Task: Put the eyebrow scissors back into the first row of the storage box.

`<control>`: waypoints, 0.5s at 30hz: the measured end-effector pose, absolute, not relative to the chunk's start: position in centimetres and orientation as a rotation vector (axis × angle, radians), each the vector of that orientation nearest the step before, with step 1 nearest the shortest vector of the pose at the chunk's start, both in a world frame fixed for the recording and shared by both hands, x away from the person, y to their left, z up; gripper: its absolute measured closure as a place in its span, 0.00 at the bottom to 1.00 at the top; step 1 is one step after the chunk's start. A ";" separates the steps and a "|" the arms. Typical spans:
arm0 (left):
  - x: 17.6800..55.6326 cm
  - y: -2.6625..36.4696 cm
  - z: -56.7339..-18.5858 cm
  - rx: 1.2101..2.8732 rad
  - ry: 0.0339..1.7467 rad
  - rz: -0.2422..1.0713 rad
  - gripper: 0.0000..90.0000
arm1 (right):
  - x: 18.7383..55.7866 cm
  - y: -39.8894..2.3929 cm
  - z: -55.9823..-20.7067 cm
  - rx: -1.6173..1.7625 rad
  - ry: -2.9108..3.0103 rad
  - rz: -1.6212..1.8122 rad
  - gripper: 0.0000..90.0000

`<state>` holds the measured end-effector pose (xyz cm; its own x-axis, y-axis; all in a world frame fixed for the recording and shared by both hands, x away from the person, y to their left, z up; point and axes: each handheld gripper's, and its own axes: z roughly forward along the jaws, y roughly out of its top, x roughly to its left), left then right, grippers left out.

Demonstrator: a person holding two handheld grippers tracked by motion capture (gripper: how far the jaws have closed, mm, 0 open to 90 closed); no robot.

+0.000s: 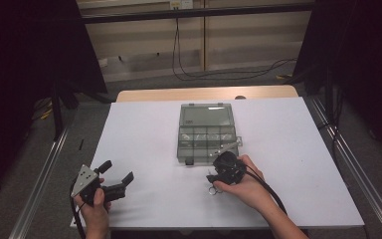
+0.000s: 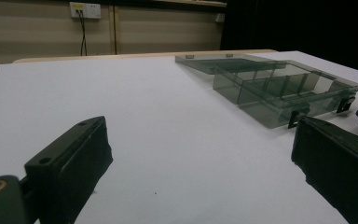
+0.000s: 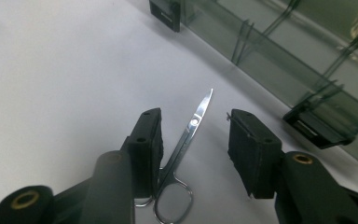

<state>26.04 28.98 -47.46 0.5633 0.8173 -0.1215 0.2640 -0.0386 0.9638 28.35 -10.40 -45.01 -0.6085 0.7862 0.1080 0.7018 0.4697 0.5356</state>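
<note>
High view: right gripper (image 1: 224,169) at the near edge of the clear grey plastic compartment box (image 1: 206,133), lid open, on the white table (image 1: 144,139). Left gripper (image 1: 117,177) near left, well apart.

Left gripper view: jaws spread wide with nothing between them; box far right.

Right gripper view: small silver metal scissors (image 3: 184,144) flat on the table between the parted jaws, left pad touching the shank, right pad clear, not clamped.
</note>
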 end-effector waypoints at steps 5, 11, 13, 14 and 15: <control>26.0 29.0 -47.4 1.587 0.941 0.581 0.05 | 28.6 -10.0 -45.4 1.354 2.588 0.751 0.70; 26.0 29.0 -47.4 1.576 0.946 0.579 0.05 | 28.8 -9.6 -45.7 1.391 2.597 0.725 0.73; 26.0 29.0 -47.4 1.575 0.946 0.580 0.05 | 28.9 -9.5 -45.6 1.390 2.598 0.701 0.75; 26.0 29.0 -47.4 1.575 0.946 0.580 0.05 | 28.9 -9.5 -45.6 1.390 2.598 0.701 0.75; 26.0 29.0 -47.4 1.575 0.946 0.580 0.05 | 28.8 -9.4 -45.6 1.397 2.593 0.695 0.75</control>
<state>26.01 29.00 -47.42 0.5526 0.8234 -0.1287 0.2592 -0.0230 0.9656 28.83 -9.40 -45.65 -0.5685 0.8149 0.1124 0.7619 0.4701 0.4456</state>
